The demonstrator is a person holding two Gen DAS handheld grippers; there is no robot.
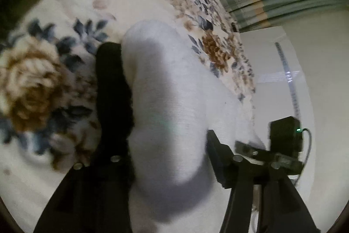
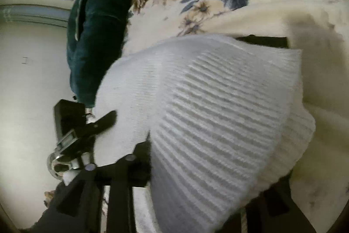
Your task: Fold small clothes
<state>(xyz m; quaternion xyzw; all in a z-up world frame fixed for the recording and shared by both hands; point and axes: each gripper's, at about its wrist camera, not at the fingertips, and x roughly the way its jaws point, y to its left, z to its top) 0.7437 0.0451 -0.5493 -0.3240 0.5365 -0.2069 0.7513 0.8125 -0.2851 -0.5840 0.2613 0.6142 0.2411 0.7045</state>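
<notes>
Left wrist view: white sock (image 1: 165,102) seen bunched between fingers of left gripper (image 1: 161,88), held clear above flowered blanket (image 1: 43,80); jaws wide apart with cloth filling gap, so firm pinch cannot be told. Right gripper (image 1: 246,145) seen at sock's far end.

Right wrist view: ribbed cuff (image 2: 218,113) draped across right gripper (image 2: 196,91), fingers largely hidden, closure cannot be told. Dark green pillow (image 2: 100,25) seen beyond.

Sock judged light, soft, limp, stretchy; best gripped at cuff and toe.
</notes>
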